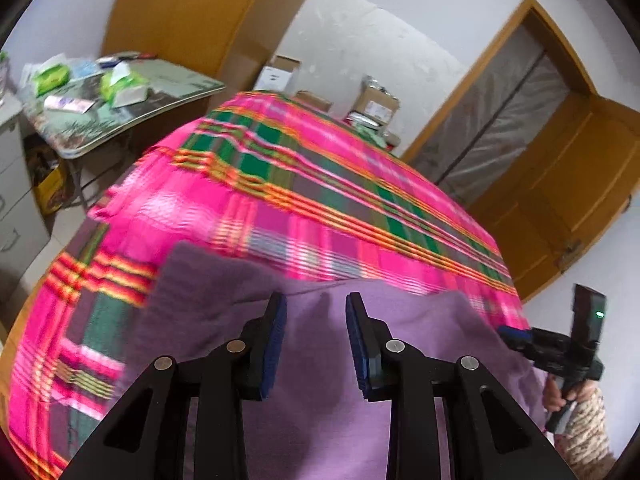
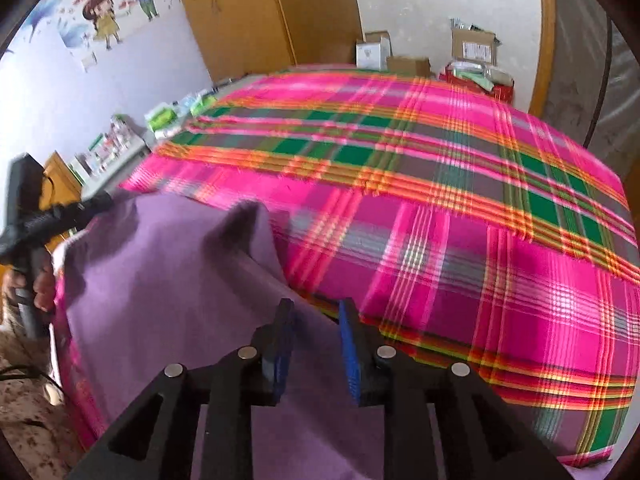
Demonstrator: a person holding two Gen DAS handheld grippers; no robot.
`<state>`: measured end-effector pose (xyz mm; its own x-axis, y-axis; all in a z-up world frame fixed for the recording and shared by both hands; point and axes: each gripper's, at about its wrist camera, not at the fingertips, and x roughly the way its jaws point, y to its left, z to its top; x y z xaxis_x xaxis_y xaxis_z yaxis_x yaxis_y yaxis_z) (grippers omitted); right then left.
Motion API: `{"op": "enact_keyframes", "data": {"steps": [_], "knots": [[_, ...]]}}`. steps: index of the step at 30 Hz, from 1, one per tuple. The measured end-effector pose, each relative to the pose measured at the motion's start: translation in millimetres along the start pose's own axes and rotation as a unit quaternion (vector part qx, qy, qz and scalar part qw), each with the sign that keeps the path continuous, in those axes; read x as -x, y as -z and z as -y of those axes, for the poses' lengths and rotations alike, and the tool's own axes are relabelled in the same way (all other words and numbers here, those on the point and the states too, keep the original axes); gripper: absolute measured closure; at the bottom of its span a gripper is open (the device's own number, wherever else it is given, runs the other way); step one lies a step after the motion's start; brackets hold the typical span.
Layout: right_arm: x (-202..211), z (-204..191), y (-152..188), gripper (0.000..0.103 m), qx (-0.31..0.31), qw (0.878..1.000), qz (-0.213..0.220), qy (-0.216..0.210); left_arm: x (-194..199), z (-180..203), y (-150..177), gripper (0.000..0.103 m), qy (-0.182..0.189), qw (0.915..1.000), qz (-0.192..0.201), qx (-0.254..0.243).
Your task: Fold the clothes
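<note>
While purple cloth (image 2: 168,280) lies widthwise along bed edge, both grippers (image 1: 316,300) (image 2: 316,306) part-open, empty.

One purple cloth (image 1: 320,360) is seen, laid on one plaid bedspread (image 1: 320,200). Two grippers are counted, the left (image 1: 316,304) and the right (image 2: 316,312), each with two fingers. One side table (image 1: 120,120) is shown. Three cardboard boxes are made out by the far wall (image 2: 472,48). Two cartoon figures are counted on one wall sticker (image 2: 120,4). Packets on the table cannot be counted.
</note>
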<state>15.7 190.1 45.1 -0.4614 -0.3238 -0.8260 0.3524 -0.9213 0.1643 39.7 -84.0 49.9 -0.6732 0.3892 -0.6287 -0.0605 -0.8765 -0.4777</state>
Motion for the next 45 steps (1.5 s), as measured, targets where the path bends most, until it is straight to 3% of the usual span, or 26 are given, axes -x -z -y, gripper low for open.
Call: {"op": "enact_keyframes", "data": {"steps": [2, 3, 10, 20, 25, 31, 35, 39, 42, 45], "knots": [[-2.1, -0.3, 3.6, 0.084, 0.004, 1.000, -0.005, 0.001, -5.4, 15.1, 0.2, 0.072, 0.009, 0.9997, -0.011, -0.019], [-3.1, -0.4, 5.4, 0.100, 0.006, 1.000, -0.008, 0.001, -8.4, 21.4, 0.4, 0.071, 0.013, 0.9994, -0.015, -0.026], [18.2, 13.1, 12.4, 0.100, -0.049, 0.998, 0.038, 0.011, -26.8, 65.4, 2.9, 0.071, 0.046, 0.9953, -0.045, -0.072], [-2.8, 27.7, 19.4, 0.100, -0.118, 0.992, 0.031, 0.030, -61.8, 134.5, 19.6, 0.071, 0.091, 0.9772, -0.107, -0.159], [27.2, 39.3, 36.9, 0.098, -0.163, 0.984, 0.072, 0.022, -94.1, 152.4, 26.4, 0.071, 0.079, 0.9698, -0.143, -0.182], [75.2, 41.4, 71.3, 0.094, -0.195, 0.972, 0.123, 0.047, -115.6, 151.4, 18.8, 0.071, 0.032, 0.9783, -0.141, -0.149], [100.5, 45.0, 103.6, 0.090, -0.220, 0.961, 0.147, 0.084, -124.3, 150.2, 20.1, 0.071, 0.015, 0.9789, -0.140, -0.148], [114.8, 45.1, 136.8, 0.086, -0.245, 0.951, 0.151, 0.110, -124.6, 150.7, 21.0, 0.071, 0.005, 0.9789, -0.124, -0.162], [117.6, 43.3, 153.5, 0.077, -0.252, 0.947, 0.136, 0.145, -123.3, 146.5, 17.9, 0.071, 0.005, 0.9809, -0.126, -0.148], [121.5, 46.8, 170.2, 0.077, -0.272, 0.938, 0.128, 0.174, -114.5, 144.6, 16.0, 0.071, 0.002, 0.9838, -0.120, -0.133]]}}
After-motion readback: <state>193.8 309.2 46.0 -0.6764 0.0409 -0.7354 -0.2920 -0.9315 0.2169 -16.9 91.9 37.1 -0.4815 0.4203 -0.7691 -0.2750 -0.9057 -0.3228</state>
